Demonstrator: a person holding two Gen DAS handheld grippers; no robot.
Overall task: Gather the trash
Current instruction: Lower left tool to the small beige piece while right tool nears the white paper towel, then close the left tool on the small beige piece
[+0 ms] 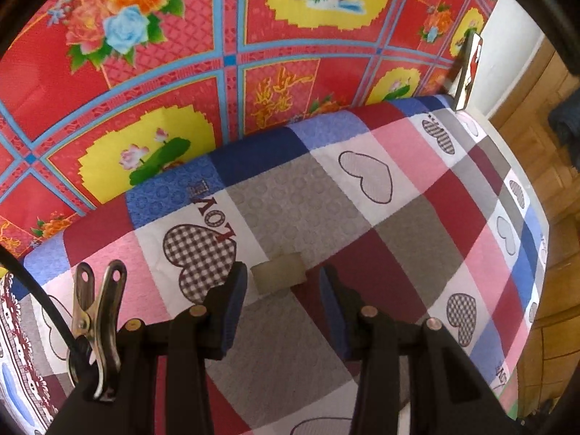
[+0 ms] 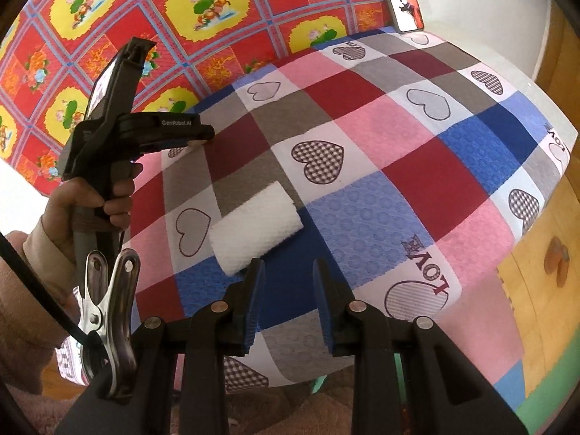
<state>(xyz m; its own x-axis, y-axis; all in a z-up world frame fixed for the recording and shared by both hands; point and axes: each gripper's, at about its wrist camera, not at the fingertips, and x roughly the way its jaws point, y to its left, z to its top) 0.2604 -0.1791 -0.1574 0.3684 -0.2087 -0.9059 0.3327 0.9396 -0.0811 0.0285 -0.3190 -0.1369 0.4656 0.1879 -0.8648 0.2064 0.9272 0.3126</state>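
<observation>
Both views are showing bright, even daylight with saturated colour. Fisheye distortion is bowing the patchwork quilt (image 1: pixel 362 188) and the floral cloth (image 1: pixel 181 72) strongly toward the edges, and a black vignette is closing off the corners. Glare is washing out the white wall (image 2: pixel 489 18) at two o'clock. Shadows are lying soft and short. Focus is holding centrally, softening slightly at the rim.
</observation>
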